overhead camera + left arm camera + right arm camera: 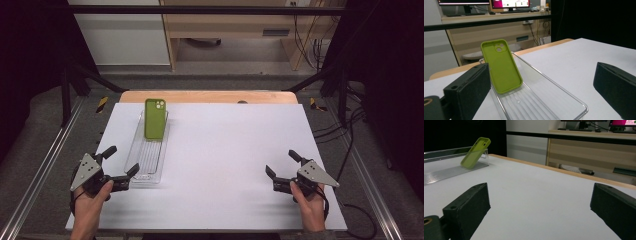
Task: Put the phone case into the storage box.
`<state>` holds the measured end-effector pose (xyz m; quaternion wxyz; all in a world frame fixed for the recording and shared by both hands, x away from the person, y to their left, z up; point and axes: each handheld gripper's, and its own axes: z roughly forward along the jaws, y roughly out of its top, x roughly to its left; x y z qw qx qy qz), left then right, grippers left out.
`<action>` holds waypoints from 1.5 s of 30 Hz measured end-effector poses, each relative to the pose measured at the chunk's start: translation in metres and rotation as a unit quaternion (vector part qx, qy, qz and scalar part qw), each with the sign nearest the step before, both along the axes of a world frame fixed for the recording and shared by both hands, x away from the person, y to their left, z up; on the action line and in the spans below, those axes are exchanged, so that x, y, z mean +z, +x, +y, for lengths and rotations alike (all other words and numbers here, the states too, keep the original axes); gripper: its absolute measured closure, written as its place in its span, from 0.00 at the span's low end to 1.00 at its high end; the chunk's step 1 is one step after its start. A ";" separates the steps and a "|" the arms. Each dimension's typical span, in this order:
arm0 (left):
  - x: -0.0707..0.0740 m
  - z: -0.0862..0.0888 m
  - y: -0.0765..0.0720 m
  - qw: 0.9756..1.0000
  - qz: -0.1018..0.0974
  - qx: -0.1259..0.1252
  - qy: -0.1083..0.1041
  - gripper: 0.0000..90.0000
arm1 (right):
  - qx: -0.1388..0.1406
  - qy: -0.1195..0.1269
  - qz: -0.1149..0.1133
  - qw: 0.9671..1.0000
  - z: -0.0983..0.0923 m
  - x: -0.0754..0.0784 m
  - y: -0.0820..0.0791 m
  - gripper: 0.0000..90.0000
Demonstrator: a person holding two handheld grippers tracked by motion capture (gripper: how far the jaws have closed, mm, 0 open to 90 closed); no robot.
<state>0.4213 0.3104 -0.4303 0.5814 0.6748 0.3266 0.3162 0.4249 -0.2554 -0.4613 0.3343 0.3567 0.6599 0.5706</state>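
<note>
Left gripper sits wide open at the near end of the clear plastic tray, empty. Right gripper is open too, resting well off to the side. The green phone case leans tilted against the tray's far wall. Best approach: slide in low, pinch its long edges squarely. No readable writing.
</note>
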 end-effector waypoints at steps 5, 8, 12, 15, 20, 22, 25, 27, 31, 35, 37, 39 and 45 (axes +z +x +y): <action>-0.007 0.002 0.001 1.000 0.007 0.008 -0.002 0.01 | 0.001 -0.001 0.000 1.000 0.001 0.000 0.000 0.03; -0.010 0.003 0.001 1.000 0.008 0.011 -0.002 0.01 | 0.001 -0.001 0.000 1.000 0.000 0.000 0.000 0.03; -0.014 0.003 0.001 1.000 0.008 0.009 -0.003 0.01 | 0.001 -0.002 0.001 1.000 0.001 0.000 0.000 0.03; -0.016 0.002 0.001 1.000 0.007 0.007 -0.002 0.01 | 0.001 -0.002 0.000 1.000 0.001 0.000 0.000 0.03; -0.018 -0.002 0.000 1.000 0.003 -0.002 -0.001 0.01 | 0.001 -0.001 -0.001 1.000 0.000 0.000 0.000 0.03; -0.019 -0.005 0.000 1.000 0.002 -0.005 0.000 0.01 | 0.001 0.000 -0.001 1.000 0.000 0.000 0.000 0.03; -0.020 -0.007 -0.001 1.000 0.002 -0.010 0.004 0.01 | 0.002 0.002 -0.002 1.000 0.001 0.000 0.000 0.03; -0.022 -0.008 -0.001 1.000 0.001 -0.011 0.005 0.01 | 0.001 0.002 -0.004 1.000 0.000 0.000 -0.001 0.03; -0.023 -0.008 -0.002 1.000 0.000 -0.011 0.004 0.01 | 0.000 0.005 -0.004 1.000 0.000 0.000 -0.001 0.03; -0.024 -0.006 -0.003 1.000 0.001 -0.008 0.002 0.01 | 0.000 0.002 -0.005 1.000 0.000 -0.001 -0.001 0.03; -0.024 -0.005 -0.002 1.000 0.001 -0.005 0.001 0.01 | -0.001 0.001 -0.005 1.000 0.000 -0.001 -0.002 0.03; -0.025 -0.004 -0.002 1.000 0.002 -0.003 0.000 0.01 | 0.000 0.000 -0.005 1.000 -0.001 -0.002 -0.003 0.03; -0.026 -0.002 0.001 1.000 0.002 0.001 -0.002 0.01 | -0.003 0.004 -0.014 1.000 -0.005 -0.004 -0.006 0.03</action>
